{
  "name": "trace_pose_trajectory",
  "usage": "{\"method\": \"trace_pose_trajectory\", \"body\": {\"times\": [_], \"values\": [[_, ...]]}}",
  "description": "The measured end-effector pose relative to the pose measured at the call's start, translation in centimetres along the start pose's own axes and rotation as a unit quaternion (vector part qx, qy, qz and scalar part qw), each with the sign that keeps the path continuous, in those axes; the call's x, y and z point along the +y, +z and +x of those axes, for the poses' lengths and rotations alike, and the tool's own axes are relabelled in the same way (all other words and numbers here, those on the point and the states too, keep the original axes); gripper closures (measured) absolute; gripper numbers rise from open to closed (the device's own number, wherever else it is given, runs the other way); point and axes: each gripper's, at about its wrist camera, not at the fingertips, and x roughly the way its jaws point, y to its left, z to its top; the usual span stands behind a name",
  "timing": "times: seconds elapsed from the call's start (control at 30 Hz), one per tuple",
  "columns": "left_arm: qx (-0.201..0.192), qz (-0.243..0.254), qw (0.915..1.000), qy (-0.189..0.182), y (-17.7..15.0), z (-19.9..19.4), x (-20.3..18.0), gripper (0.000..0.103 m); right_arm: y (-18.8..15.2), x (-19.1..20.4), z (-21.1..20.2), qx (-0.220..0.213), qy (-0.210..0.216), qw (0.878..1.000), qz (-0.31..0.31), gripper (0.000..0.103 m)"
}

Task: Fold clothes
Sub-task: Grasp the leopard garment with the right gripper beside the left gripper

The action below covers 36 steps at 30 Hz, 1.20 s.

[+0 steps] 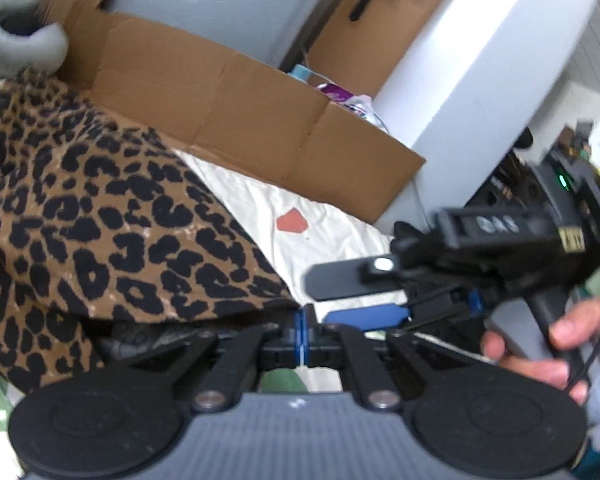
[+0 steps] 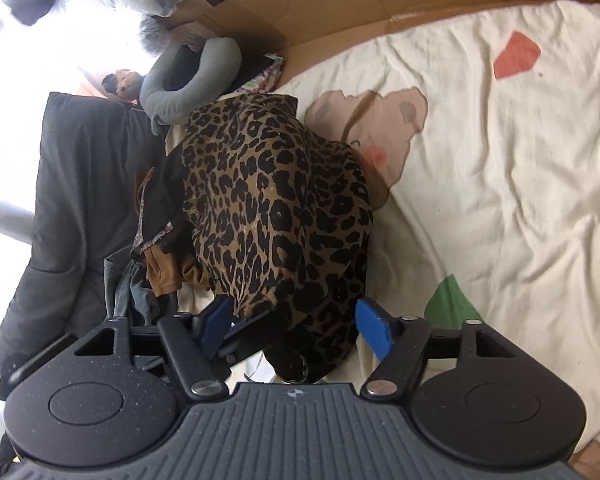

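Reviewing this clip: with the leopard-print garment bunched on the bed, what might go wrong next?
1. The right gripper straddles a thick bunch of the leopard-print garment, pads not pressing; closing here may catch several layers, so it lifts crumpled.
2. The left gripper is shut at the garment's edge; whether it holds cloth is unclear, so that side could slip.
3. Other clothes lie against the garment and may get dragged along.

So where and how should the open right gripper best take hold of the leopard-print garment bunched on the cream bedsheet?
Probably by the near hem of the leopard-print garment, coming from the near side. There its edge lifts off the cream bedsheet between the fingers of the right gripper; the rest is a rounded heap offering no free edge.
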Motion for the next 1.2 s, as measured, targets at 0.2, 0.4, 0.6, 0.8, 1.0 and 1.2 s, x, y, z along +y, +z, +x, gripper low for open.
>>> {"method": "trace_pose_trajectory", "body": {"times": [0.2, 0.4, 0.6, 0.8, 1.0, 1.2], "values": [[-0.008, 0.085, 0.9963, 0.012, -1.4, 0.1, -3.3, 0.103, -0.1, -0.8, 0.7, 0.015, 0.006, 0.999, 0.039, 0.053], [0.000, 0.101, 0.9948, 0.005, -2.1, 0.4, -4.4, 0.103, -0.2, -1.1, 1.2, 0.031, -0.009, 0.998, 0.046, 0.075], [0.025, 0.082, 0.9962, -0.018, -2.2, 0.5, -3.9, 0.102, -0.4, -1.4, 1.1, 0.039, -0.019, 0.999, 0.026, 0.096], [0.029, 0.057, 0.9980, -0.001, -0.5, -0.8, -2.6, 0.093, 0.2, -2.7, -0.7, 0.021, -0.042, 0.999, 0.017, 0.100], [0.002, 0.013, 0.9982, 0.059, 0.7, -3.7, 2.1, 0.085, 0.7, -4.8, -2.6, 0.002, -0.067, 0.997, 0.024, 0.100], [-0.017, -0.015, 0.9906, 0.135, 3.5, -3.3, 5.9, 0.054, 1.2, -6.6, -4.1, -0.016, -0.093, 0.995, 0.032, 0.101]]}}
